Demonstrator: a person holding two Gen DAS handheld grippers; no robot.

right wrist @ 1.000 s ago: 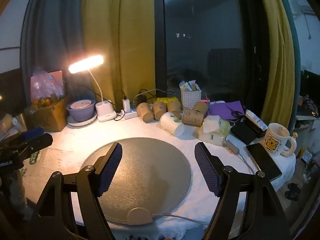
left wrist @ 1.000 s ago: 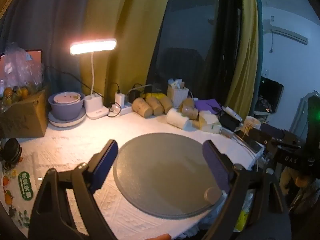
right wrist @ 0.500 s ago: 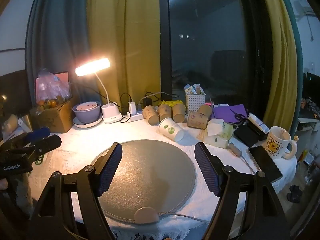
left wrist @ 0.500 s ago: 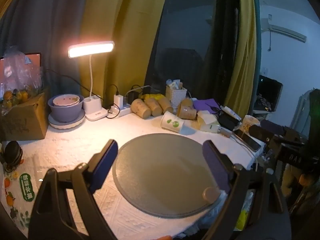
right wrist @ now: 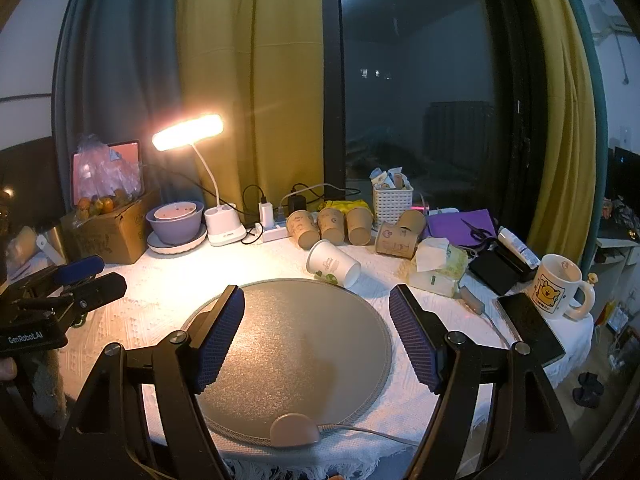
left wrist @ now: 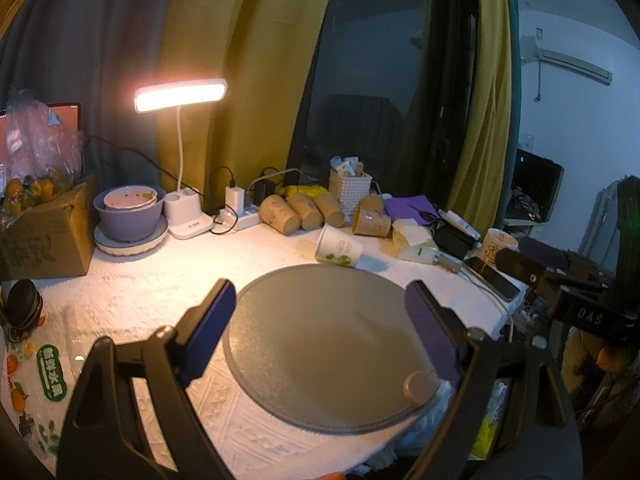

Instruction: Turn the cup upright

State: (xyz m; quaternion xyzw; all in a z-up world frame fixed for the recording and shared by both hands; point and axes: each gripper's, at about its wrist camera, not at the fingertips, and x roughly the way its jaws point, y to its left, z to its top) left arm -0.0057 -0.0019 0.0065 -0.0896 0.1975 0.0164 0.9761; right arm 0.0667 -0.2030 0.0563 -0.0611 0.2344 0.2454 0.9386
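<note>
two grippers hang wide apart over the round gray mat (right wrist: 288,344), holding nothing: the left gripper (left wrist: 320,328) and the right gripper (right wrist: 316,332). the white paper cup (right wrist: 333,267) lies on its side just past the mat's far edge, with green spots. it looks light, so a bump could roll it into the brown cups (right wrist: 332,225) behind.

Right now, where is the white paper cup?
The white paper cup lies on its side just beyond the round grey mat, in front of the brown cups.
</note>
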